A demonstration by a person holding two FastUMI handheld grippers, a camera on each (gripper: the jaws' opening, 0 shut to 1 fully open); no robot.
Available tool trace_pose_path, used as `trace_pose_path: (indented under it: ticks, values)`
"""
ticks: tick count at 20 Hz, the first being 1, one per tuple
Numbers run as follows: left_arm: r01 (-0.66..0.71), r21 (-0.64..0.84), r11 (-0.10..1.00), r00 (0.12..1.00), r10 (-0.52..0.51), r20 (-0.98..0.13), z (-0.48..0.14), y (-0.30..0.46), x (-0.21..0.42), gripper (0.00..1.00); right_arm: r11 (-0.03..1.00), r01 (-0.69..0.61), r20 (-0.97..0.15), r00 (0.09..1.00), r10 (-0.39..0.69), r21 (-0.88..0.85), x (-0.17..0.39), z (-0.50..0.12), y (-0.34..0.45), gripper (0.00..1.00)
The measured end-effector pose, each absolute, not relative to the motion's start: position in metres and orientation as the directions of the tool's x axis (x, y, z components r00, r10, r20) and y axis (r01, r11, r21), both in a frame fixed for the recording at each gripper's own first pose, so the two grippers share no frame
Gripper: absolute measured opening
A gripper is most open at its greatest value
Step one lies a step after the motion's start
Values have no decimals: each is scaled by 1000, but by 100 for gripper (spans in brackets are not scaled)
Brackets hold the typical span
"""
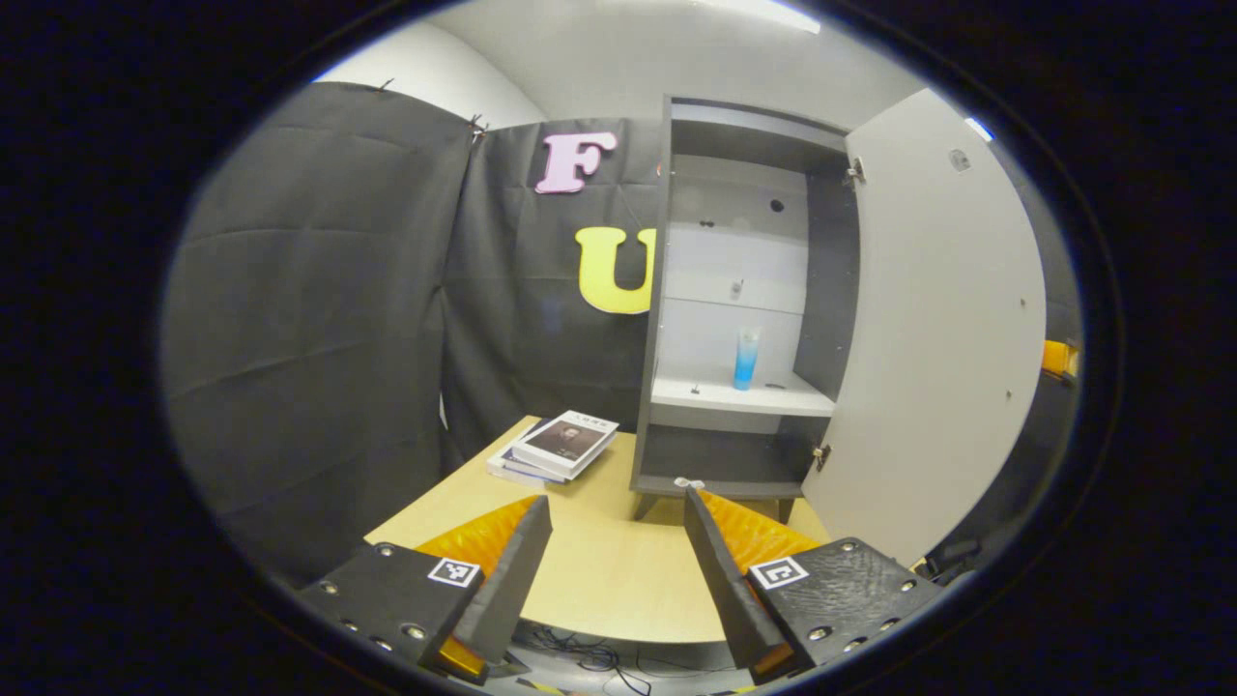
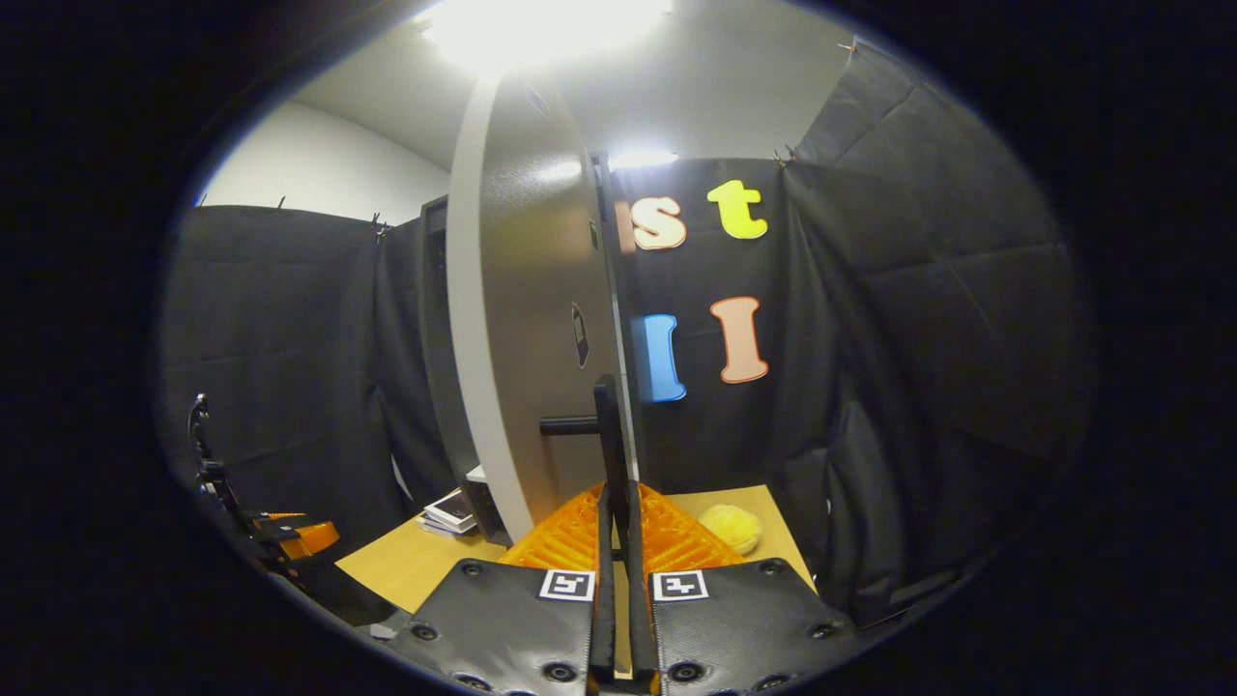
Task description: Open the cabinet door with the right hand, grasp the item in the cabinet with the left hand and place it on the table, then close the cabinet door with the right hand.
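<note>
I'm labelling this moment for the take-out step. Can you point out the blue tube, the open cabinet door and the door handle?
blue tube [image 1: 746, 358]: left gripper view, mid-body.
cabinet door [image 1: 942, 319]: left gripper view, inner face.
door handle [image 2: 607, 435]: right gripper view, vertical bar.

Square black-and-white markers and round screws on each claw's [image 1: 617, 503] textured black mounts.

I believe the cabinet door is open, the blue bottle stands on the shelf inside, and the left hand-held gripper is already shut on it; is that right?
Not quite: in the left gripper view, the left hand-held gripper is open over the table, well short of the blue bottle. The cabinet door is open, and the bottle stands on the shelf.
</note>
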State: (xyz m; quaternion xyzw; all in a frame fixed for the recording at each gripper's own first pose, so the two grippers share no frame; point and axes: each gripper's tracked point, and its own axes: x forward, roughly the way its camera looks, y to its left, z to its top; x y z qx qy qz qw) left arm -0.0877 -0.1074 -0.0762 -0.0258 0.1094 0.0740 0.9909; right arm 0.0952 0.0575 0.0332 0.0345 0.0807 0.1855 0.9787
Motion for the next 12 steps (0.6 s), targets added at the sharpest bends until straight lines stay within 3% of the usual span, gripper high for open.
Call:
trace_pose_path:
  ticks: [3,6,12]
  values:
    - [-80,-18,997,971,74,-226,-78,-96,-69,84,952,-273,-148,945,293,136,77,36,44,8]
    - [3,-21,1000,975,-7,-221,-76,-90,-47,86,979,-147,-132,977,166,144,62,43,17,2]
    - [154,-31,988,971,-157,-182,-57,-101,8,84,992,70,-129,990,-56,102,54,41,-32,2]
